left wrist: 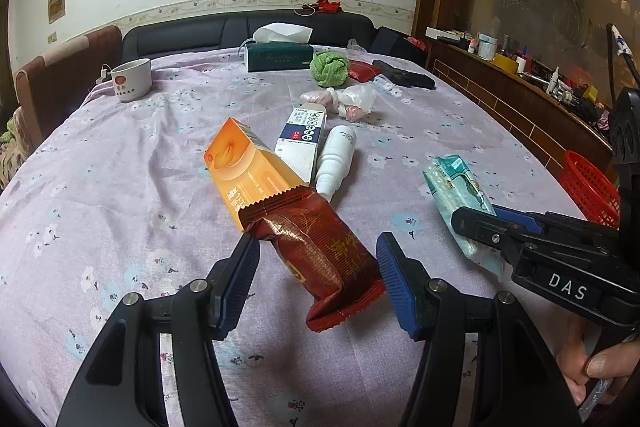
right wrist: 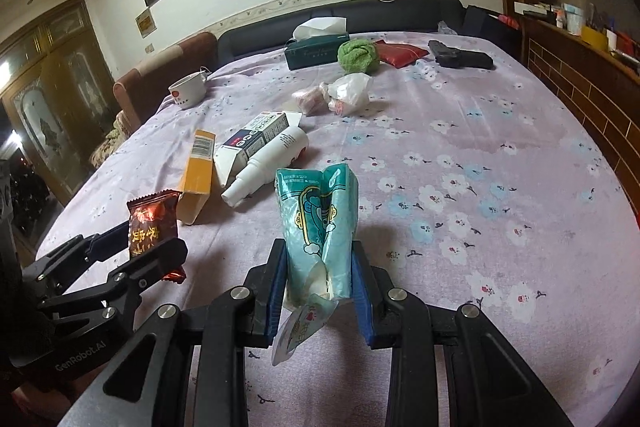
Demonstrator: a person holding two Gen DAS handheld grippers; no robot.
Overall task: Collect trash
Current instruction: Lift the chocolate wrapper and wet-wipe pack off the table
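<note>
Red-brown foil snack wrapper (left wrist: 320, 255) sits between the pads of the left gripper (left wrist: 316, 279), clamped across its width and lifted clear of the floral tablecloth (left wrist: 120, 187); its long axis runs forward along the fingers. Just beside it, the right gripper (right wrist: 320, 287) is clenched on a teal tissue packet (right wrist: 320, 227), likewise held lengthwise — pointing away from the hand. Farther off lie an orange carton (left wrist: 240, 167), a white box (left wrist: 302, 139) and a white bottle (left wrist: 336, 155), side by side. A red basket (left wrist: 588, 187) stands beyond the table's right edge — nearer the right hand, judged the likely drop point.
</note>
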